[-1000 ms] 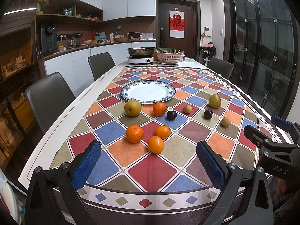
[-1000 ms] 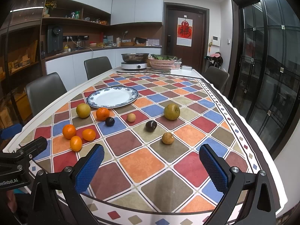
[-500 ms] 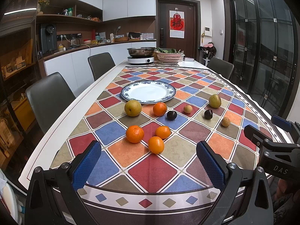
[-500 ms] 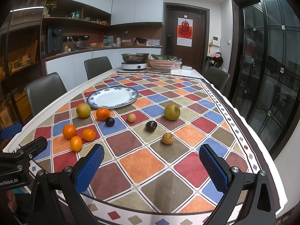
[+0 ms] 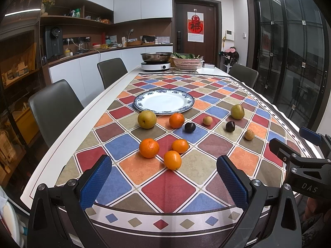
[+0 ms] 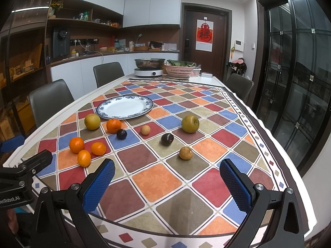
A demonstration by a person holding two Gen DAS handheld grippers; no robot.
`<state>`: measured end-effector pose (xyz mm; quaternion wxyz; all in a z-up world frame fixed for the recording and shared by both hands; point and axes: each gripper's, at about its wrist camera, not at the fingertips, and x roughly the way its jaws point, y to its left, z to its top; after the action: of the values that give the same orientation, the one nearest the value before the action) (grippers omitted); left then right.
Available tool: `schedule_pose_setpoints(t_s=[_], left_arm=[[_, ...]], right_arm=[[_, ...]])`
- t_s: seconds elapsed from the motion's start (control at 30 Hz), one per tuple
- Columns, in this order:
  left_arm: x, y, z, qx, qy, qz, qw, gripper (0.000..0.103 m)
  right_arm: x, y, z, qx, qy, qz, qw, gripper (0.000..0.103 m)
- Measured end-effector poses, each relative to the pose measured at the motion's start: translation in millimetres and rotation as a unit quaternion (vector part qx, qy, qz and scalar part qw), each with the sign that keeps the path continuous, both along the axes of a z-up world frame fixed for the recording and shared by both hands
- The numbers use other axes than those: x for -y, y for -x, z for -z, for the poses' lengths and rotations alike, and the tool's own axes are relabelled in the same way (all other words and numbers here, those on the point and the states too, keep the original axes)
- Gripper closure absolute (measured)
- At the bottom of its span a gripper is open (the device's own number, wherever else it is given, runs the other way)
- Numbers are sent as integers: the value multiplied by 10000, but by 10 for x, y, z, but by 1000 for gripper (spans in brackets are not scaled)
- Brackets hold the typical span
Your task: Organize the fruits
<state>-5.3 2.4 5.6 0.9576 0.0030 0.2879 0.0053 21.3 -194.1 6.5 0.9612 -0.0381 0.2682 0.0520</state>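
Left gripper (image 5: pixel 164 183) wide open, empty, hovering at the table's near edge just short of three oranges (image 5: pixel 172 159) clustered close together. Plate (image 5: pixel 144 108) farther back is bare; pears, plums and small tan fruits lie scattered between. Right gripper (image 6: pixel 167 186) also wide open, empty, nearest the tan fruit (image 6: pixel 185 153). Risk: everything's round on a smooth cloth, so an off-center pinch likely rolls it, and the packed oranges may knock each other.
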Motion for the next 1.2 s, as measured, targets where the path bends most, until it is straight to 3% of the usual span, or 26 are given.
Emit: schedule_pose_setpoints(t_s=[0.7, 0.93, 1.2], left_arm=[[-2, 2, 4, -15, -1, -3, 10000, 0], [-21, -80, 54, -256, 60, 18, 9997, 0], [21, -266, 149, -422, 11, 9, 9991, 14]], right_arm=[[2, -17, 32, -1, 5, -8, 10000, 1], [-34, -82, -25, -187, 114, -59, 9997, 1], [-36, -313, 149, -400, 181, -169, 9989, 1]])
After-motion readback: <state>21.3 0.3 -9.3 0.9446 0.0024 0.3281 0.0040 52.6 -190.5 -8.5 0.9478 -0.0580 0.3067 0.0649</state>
